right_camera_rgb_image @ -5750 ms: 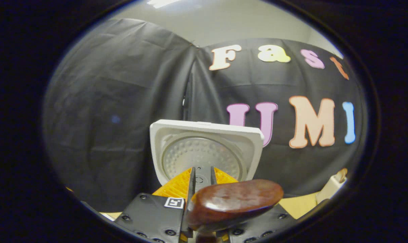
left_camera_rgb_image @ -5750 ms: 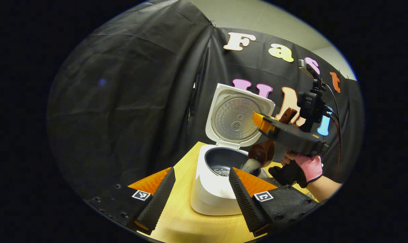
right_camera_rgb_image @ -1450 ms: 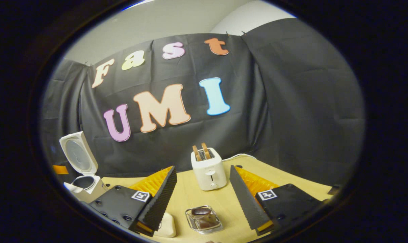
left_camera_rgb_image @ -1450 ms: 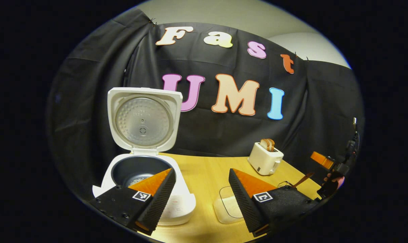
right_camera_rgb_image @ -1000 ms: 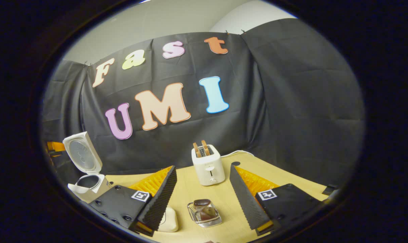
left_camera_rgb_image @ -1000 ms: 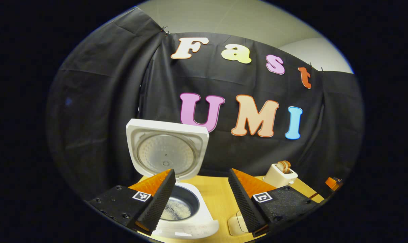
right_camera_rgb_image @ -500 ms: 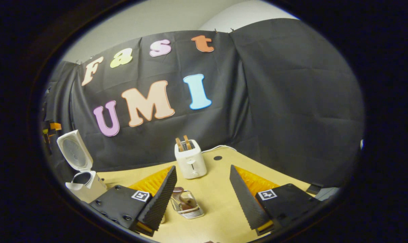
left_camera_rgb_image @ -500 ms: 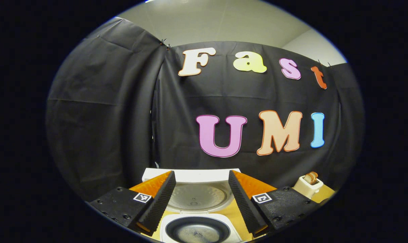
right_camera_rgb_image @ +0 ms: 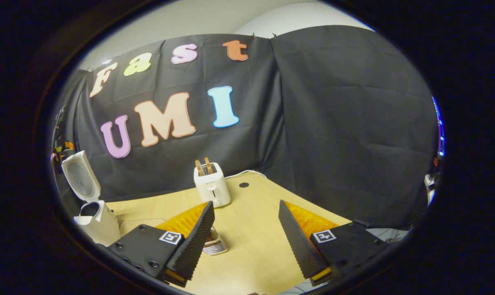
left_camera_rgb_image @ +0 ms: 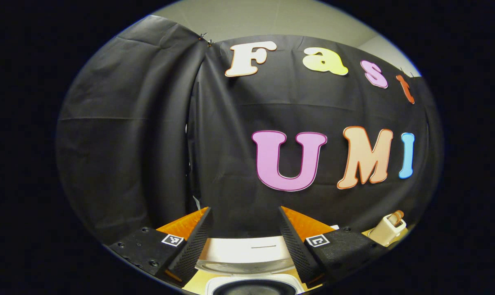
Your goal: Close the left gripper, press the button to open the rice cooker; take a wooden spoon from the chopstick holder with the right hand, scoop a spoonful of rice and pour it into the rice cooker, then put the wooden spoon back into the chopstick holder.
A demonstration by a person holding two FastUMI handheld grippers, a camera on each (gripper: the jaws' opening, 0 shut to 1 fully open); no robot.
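Both grippers stand with jaws apart and empty: the left gripper at lower centre over the open white rice cooker, the right gripper above the pale wooden table. The spoon step looks finished; little seems left beyond withdrawing. The right gripper view adds a clear ribbed holder beside its left finger, a white toaster mid-frame, and the cooker at far left.

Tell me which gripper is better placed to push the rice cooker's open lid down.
Probably left. The left gripper is open just above the rice cooker, the lid framed between its fingers. The right gripper, open too, sees it far off.
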